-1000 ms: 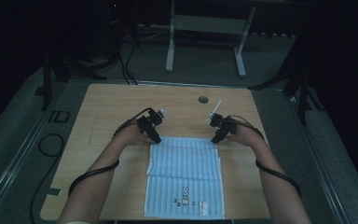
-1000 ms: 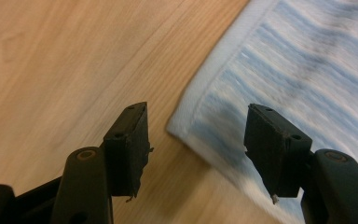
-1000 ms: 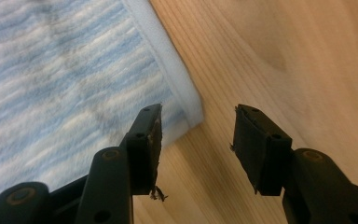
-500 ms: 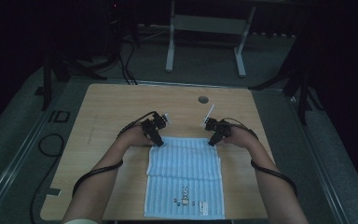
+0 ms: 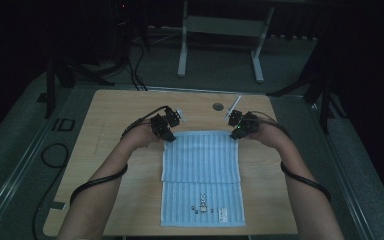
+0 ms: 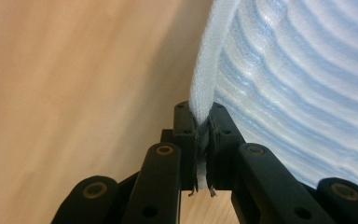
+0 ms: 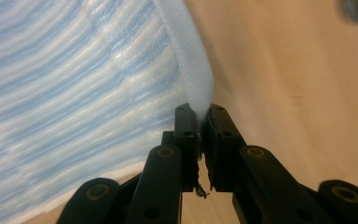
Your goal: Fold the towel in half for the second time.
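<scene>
1. Pinching the hem of the blue striped towel [image 6: 307, 84], the left gripper [image 6: 204, 122] has its two black jaws pressed together on the cloth after just closing on it; the white edge band rises straight out from between them.
2. Clamped the same way, the right gripper [image 7: 202, 116] bites the towel's other far corner, its jaws having just come together on the hem (a few loose threads hang below the pads).
3. From above, the left gripper [image 5: 166, 131] sits at the towel's far left corner and the right gripper [image 5: 240, 129] at its far right corner, each with a cable trailing back along the forearm.
4. The towel [image 5: 202, 180] lies on the wooden table [image 5: 120, 115], its far portion folded over the rest, so a crosswise edge shows near the middle; small printed marks and a label sit near its close edge.
5. Beyond the towel, a round grey cap [image 5: 218, 106] is set in the table, between the two grippers and farther from the person.
6. Both forearms reach in along either side of the towel.
</scene>
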